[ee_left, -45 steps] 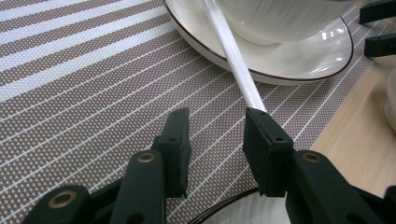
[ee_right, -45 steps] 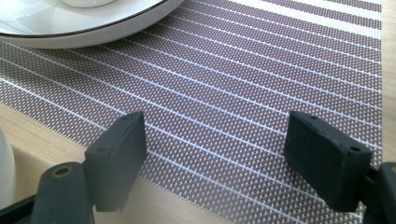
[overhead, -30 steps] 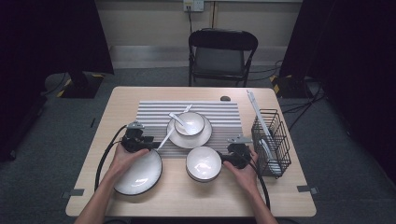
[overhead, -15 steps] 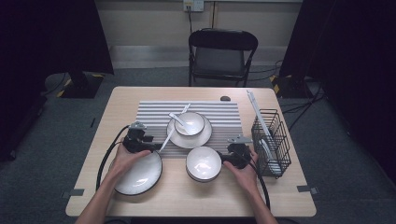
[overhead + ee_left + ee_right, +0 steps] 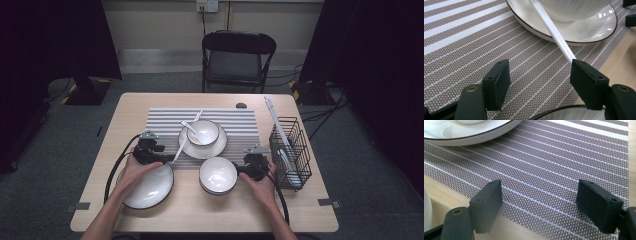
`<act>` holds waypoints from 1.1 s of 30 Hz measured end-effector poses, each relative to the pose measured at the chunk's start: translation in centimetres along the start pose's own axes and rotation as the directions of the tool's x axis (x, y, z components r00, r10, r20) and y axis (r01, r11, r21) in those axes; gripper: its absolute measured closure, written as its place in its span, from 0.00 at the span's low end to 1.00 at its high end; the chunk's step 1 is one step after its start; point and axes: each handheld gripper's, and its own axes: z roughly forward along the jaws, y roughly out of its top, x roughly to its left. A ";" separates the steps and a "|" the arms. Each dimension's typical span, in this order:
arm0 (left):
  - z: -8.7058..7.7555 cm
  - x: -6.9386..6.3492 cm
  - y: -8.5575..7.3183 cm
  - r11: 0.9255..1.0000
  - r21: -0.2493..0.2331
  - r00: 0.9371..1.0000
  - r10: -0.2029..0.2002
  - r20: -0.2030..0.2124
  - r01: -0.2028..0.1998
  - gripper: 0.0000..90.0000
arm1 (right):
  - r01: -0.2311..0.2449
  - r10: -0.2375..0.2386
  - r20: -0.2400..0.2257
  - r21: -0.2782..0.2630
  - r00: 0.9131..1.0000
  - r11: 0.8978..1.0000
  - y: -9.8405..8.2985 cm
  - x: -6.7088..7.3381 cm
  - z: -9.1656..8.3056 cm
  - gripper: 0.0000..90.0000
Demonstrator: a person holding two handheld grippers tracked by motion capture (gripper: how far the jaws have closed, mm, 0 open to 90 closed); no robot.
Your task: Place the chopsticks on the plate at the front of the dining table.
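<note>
Left tongs [image 5: 540,75]: we see them released, just opening beside the chopstick [image 5: 551,27];
Right tongs [image 5: 544,205]: released;
Chopstick: likely slick, light, stiff; we'd pinch mid-shaft.

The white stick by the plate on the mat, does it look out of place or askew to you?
Slightly. The white stick lies slanted, propped on the rim of the plate under the small bowl, its near end down by the left gripper, whose open jaws have just been widening. Nothing looks spilled or broken.
</note>
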 end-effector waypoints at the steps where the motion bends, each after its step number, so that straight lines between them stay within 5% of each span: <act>1: 0.0 0.0 0.0 1.000 0.001 1.000 0.000 -0.002 0.000 0.35 | -0.001 0.001 0.000 0.000 1.000 1.000 0.0 0.0 0.0 0.22; 33: 0.6 -0.9 0.3 0.999 -0.015 0.999 0.030 0.027 -0.029 0.27 | 0.000 0.000 0.000 0.000 1.000 1.000 0.0 0.0 0.0 0.22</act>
